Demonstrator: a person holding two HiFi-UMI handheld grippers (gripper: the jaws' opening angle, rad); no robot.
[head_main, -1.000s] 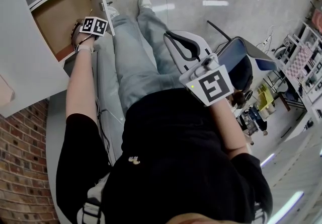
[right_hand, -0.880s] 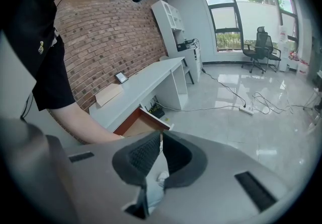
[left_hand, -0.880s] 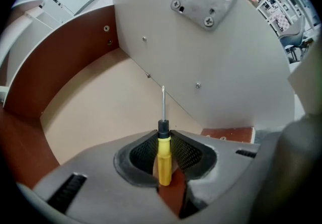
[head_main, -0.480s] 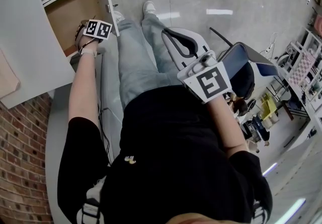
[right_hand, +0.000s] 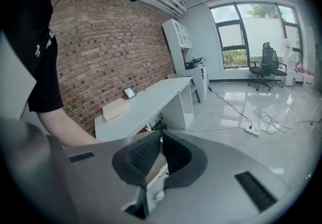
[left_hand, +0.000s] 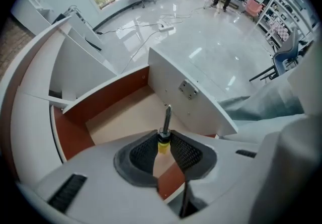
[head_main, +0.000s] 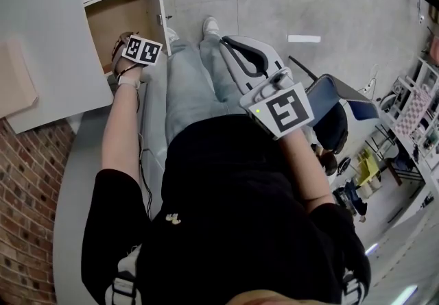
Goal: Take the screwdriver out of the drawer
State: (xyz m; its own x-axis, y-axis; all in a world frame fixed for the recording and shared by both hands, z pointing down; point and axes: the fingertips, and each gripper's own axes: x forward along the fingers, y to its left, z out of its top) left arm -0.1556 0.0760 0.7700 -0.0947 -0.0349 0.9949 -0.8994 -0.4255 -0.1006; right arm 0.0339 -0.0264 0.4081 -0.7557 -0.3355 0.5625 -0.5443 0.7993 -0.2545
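Note:
The screwdriver [left_hand: 167,117] has a yellow collar and a thin metal shaft that sticks out past the pads. My left gripper [left_hand: 164,141] is shut on it and points straight down over the open drawer [left_hand: 126,112], which has a brown inside and a white front. Nothing else shows in the drawer. In the head view the left gripper [head_main: 143,50] hangs above the drawer [head_main: 116,19] at the upper left. My right gripper [head_main: 240,53] is raised in front of the person's body, away from the drawer. Its tips [right_hand: 160,140] meet with nothing between them.
A white desk [head_main: 41,29] with a flat cardboard piece [head_main: 17,84] stands over the drawer, against a brick wall [head_main: 27,208]. The person's legs [head_main: 192,84] are next to the drawer front. A dark chair [head_main: 333,108] is at the right. Cables and a power strip [left_hand: 166,26] lie on the floor.
The left gripper has risen out of the drawer with the screwdriver still in its jaws. The right gripper has also lifted a little. Neither has opened or shut.

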